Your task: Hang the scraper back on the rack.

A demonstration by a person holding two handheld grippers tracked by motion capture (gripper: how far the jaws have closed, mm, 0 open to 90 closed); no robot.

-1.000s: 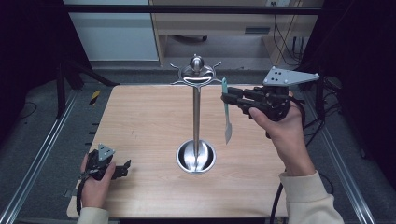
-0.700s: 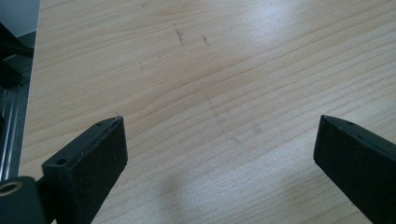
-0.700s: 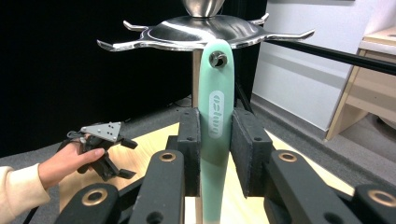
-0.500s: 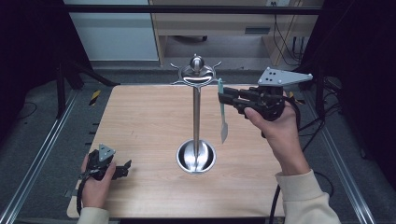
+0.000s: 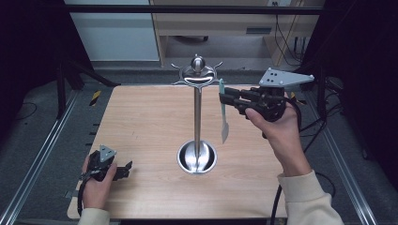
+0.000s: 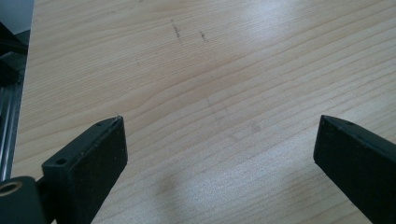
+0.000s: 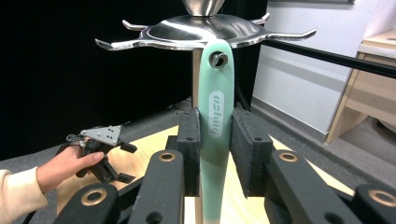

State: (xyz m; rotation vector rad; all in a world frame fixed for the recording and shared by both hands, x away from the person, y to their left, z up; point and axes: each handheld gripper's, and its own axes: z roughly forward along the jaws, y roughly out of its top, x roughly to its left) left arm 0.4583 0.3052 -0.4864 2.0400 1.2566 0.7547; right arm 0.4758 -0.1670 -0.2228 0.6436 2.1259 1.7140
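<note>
A: Where is the mint-green silicone spatula [image 7: 214, 122]?

B: Near the wooden table's [image 5: 141, 117] right edge, pinched mid-handle by the right gripper [image 7: 215, 140], its hole meeting a steel hook-stand [image 5: 197, 75] prong.

A: Handling?

B: Probably light, flexible, slightly slippery; grip the stiffer handle. The left gripper [image 6: 215, 140] rests spread at the near-left corner.

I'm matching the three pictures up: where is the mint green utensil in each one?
High view: the mint green utensil hangs right of centre, clamped in the right gripper.
Right gripper view: it stands upright at centre, between the jaws, its hole just under a hook.
Left gripper view: bare wood, no utensil.
Shared landmark: the steel hook stand.
</note>
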